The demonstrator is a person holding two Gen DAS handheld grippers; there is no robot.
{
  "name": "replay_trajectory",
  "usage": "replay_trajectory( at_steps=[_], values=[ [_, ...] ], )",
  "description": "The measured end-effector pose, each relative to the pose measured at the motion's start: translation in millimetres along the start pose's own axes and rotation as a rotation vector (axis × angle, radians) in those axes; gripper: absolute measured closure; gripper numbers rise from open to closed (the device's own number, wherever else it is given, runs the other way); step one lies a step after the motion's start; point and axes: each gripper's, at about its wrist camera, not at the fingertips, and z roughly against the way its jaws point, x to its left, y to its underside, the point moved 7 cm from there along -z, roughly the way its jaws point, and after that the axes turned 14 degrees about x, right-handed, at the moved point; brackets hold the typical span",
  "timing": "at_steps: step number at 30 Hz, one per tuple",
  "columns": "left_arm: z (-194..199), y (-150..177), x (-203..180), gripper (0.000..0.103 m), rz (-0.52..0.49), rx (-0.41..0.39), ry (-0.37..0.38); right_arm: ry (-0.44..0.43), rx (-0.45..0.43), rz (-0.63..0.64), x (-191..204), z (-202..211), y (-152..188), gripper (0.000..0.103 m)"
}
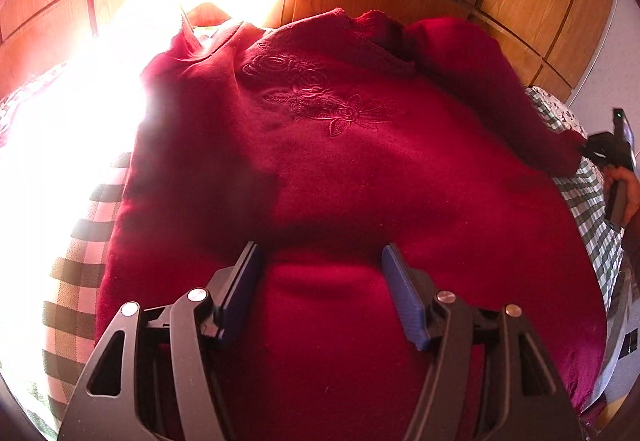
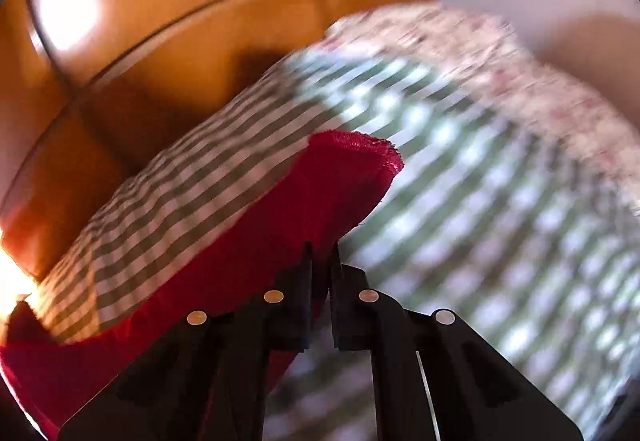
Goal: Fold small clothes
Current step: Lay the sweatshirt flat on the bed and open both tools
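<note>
One sleeve held, the body of the garment free.

My right gripper [image 2: 320, 257] has its jaws closed on the sleeve [image 2: 320, 193] of the red sweater [image 1: 340, 181], which lies spread on the checked bedcover [image 1: 76, 273]. My left gripper [image 1: 320, 269] hangs over the hem, jaws wide, holding nothing. I judge the pinch shallow, so the cuff may slip out; with nothing pinned, the whole sweater could drag sideways.

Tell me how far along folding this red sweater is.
Early. Done: the red sweater lies spread face up on the checked bedcover. In hand: the right gripper is shut on the sleeve, cuff lifted. The left gripper hovers open over the hem. Left: no fold visible yet.
</note>
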Motion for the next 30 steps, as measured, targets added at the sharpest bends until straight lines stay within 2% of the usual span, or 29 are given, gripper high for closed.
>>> replay_trajectory(
  at_steps=[3, 5, 7, 9, 10, 11, 13, 14, 19, 22, 25, 30],
  values=[
    [-0.1, 1.3, -0.1, 0.04, 0.001, -0.002, -0.001, 0.104, -0.027, -0.119, -53.5, 0.9, -9.4, 0.097],
    [-0.3, 1.3, -0.2, 0.04, -0.001, -0.002, -0.003, 0.135, 0.005, -0.168, -79.1, -10.3, -4.4, 0.097],
    [-0.5, 1.4, -1.3, 0.04, 0.0, -0.001, -0.005, 0.13, 0.043, -0.158, -83.4, -24.0, 3.2, 0.097],
    [0.3, 0.9, -1.2, 0.04, 0.003, 0.003, 0.0, 0.126, 0.05, -0.163, -85.1, -30.1, 12.0, 0.092],
    [1.5, 0.4, -0.7, 0.04, 0.006, 0.008, 0.009, 0.109, 0.045, -0.175, -84.5, -27.8, 14.3, 0.081],
    [3.8, -0.8, 1.0, 0.04, 0.014, 0.012, 0.024, 0.08, 0.046, -0.185, -82.6, -24.9, 15.9, 0.055],
    [10.5, -2.5, 7.2, 0.04, 0.053, 0.018, 0.076, 0.083, 0.032, -0.181, -80.1, -14.4, 21.3, 0.018],
    [16.1, -3.3, 14.5, 0.04, 0.088, 0.017, 0.103, 0.098, 0.011, -0.165, -76.5, -5.2, 23.7, 0.018],
    [44.3, -6.7, 84.7, 0.039, 0.284, -0.043, 0.105, 0.08, -0.042, -0.025, -31.7, 35.0, 48.2, 0.018],
    [56.5, -4.9, 149.5, 0.039, 0.432, -0.066, 0.033, -0.012, -0.07, 0.092, 19.3, 58.4, 74.5, 0.015],
    [65.4, -0.5, 212.8, 0.039, 0.565, -0.075, -0.045, -0.158, -0.021, 0.234, 86.2, 68.3, 111.6, 0.015],
    [75.1, -3.8, 302.7, 0.039, 0.76, -0.111, -0.057, -0.325, 0.07, 0.503, 201.5, 74.2, 195.1, 0.015]
  ],
)
